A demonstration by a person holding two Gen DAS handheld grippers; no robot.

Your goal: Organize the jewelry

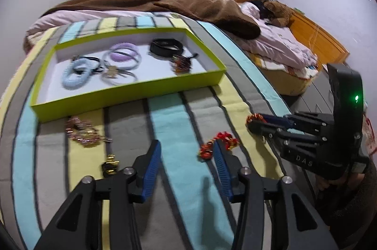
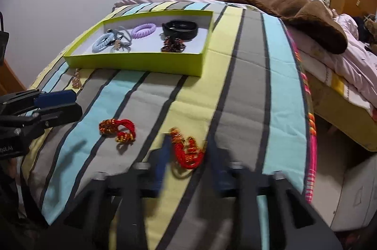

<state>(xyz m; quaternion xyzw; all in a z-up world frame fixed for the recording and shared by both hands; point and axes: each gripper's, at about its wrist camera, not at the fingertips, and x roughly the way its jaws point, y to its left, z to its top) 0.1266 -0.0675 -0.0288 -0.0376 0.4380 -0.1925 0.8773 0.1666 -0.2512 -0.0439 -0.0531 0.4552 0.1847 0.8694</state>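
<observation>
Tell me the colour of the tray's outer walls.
Lime green outside, white inside; the tray shows best in the right wrist view.

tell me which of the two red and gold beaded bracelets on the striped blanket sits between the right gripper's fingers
The red and gold beaded bracelet on the yellow stripe, between the right gripper fingers. The other red beaded bracelet lies apart on the grey stripe, toward the left gripper.

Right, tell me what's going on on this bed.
A person with a handheld gripper in each hand is sorting jewelry into a green box on the striped blanket. The right gripper is around a red beaded bracelet; whether it is gripped yet is too blurred to tell. The left gripper hangs open by a second red bracelet. Hair ties, bangles and a black band already lie in the box; a gold beaded piece waits outside.
</observation>
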